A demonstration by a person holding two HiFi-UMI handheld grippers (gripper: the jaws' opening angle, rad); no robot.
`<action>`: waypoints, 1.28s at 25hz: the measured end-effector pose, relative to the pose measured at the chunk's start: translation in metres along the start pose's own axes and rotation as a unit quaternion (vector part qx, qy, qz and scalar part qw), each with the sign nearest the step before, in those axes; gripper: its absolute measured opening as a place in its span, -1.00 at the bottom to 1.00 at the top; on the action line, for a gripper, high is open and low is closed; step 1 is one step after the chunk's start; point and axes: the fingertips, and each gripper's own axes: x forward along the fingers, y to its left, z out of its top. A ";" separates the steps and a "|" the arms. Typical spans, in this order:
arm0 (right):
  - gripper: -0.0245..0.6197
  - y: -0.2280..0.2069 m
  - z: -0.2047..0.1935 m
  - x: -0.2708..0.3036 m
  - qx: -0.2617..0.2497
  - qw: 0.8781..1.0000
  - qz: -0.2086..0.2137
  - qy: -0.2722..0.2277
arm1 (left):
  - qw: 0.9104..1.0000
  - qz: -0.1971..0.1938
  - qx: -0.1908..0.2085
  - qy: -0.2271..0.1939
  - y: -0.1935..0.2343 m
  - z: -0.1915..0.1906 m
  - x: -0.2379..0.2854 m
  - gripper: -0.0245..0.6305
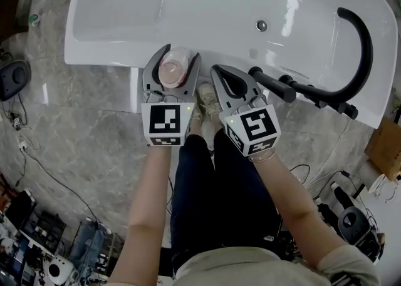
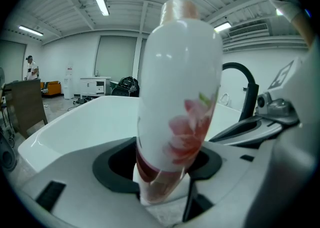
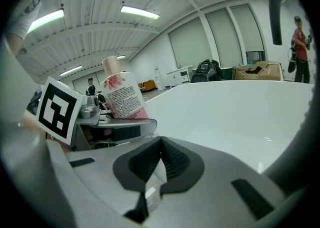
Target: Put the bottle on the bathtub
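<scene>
here, the left gripper [image 1: 180, 59] clasps the lower body of a white bottle [image 2: 180, 97] printed with a pink flower, holding it upright (pale cap uppermost). just beside it, the right gripper [image 3: 159, 147] has its jaws pressed together with nothing between them. from the head view, both grippers point at the near rim of the white bathtub [image 1: 207, 3], and the bottle sits at that rim's edge; whether its base touches the rim cannot be told. a curved black faucet [image 1: 361, 47] arches over the tub's right end. the person's shoes [image 1: 207, 100] stand on the grey marbled floor [image 1: 81, 134] against the tub's side, with cables and equipment scattered at the floor's edges.
</scene>
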 end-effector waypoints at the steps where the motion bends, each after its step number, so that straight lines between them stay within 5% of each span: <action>1: -0.93 0.001 -0.001 0.000 0.001 1.000 0.005 0.003 | 1.000 -0.001 -0.002 0.000 -0.001 0.000 0.000 -0.20; 13: -0.93 0.023 0.018 -0.020 0.000 0.999 0.031 0.013 | 0.997 0.012 -0.063 0.036 0.000 0.000 -0.021 0.03; 24: -0.93 0.047 0.054 -0.052 0.003 0.999 0.046 0.015 | 0.993 -0.024 -0.089 0.071 -0.014 0.020 -0.088 0.03; 32: -0.93 0.070 0.109 -0.080 0.020 0.997 0.068 -0.025 | 0.995 -0.028 -0.094 0.031 -0.018 0.077 -0.141 -0.54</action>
